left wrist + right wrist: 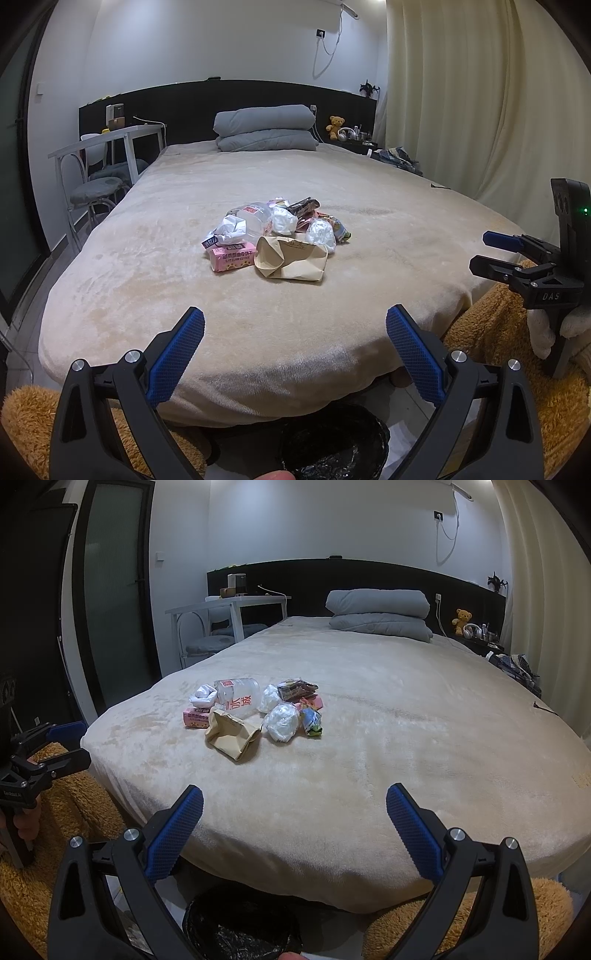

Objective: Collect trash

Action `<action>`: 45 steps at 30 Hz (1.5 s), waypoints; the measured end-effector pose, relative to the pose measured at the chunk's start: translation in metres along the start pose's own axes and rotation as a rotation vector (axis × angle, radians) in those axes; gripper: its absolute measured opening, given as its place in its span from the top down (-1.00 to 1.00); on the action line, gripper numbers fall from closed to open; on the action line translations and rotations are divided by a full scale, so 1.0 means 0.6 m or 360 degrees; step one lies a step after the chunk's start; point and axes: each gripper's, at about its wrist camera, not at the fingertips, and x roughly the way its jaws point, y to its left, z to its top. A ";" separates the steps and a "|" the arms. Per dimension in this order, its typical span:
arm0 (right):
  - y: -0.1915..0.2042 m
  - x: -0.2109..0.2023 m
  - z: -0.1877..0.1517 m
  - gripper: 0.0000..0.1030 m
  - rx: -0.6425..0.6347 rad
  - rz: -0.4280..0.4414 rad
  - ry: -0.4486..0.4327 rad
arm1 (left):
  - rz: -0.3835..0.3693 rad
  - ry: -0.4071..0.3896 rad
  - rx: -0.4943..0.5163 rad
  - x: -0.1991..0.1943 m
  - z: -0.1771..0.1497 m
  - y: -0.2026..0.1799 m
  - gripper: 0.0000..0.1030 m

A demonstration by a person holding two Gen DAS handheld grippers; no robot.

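A pile of trash lies in the middle of the beige bed (147, 288) (406, 746): a brown paper bag (291, 260) (231, 734), a pink cookie box (231, 258) (194, 716), a clear plastic bottle (255, 218) (236, 698), crumpled white wrappers (284, 221) (282, 722) and snack packets (303, 206) (295, 688). My left gripper (295, 328) is open and empty, at the bed's near edge. My right gripper (295, 806) is open and empty there too. Each also shows in the other's view: the right (480, 251), the left (79, 742). A black-lined trash bin (332, 443) (240, 926) stands on the floor below them.
Folded grey bedding (266, 129) (380, 614) lies by the black headboard. A white desk with chairs (110, 147) (221, 616) stands left of the bed. A nightstand with a teddy bear (335, 125) (462, 620) and curtains (480, 92) are on the right. Orange fleece sleeves (498, 325) flank the grippers.
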 end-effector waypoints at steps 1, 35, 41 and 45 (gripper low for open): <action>-0.002 0.001 -0.006 -0.91 -0.0001 0.0000 0.0000 | 0.0001 0.0000 0.0000 -0.001 0.000 0.001 -0.88; -0.003 0.010 -0.012 -0.91 0.0007 0.0010 0.0045 | 0.0023 0.0018 0.0013 0.006 -0.007 -0.001 -0.88; -0.002 0.014 -0.010 -0.91 0.0015 0.0013 0.0076 | 0.0120 0.0050 -0.0013 0.005 -0.008 -0.002 -0.88; -0.011 0.024 -0.001 -0.91 0.0052 0.0046 0.0101 | 0.0108 0.0078 -0.0049 0.011 -0.007 0.006 -0.88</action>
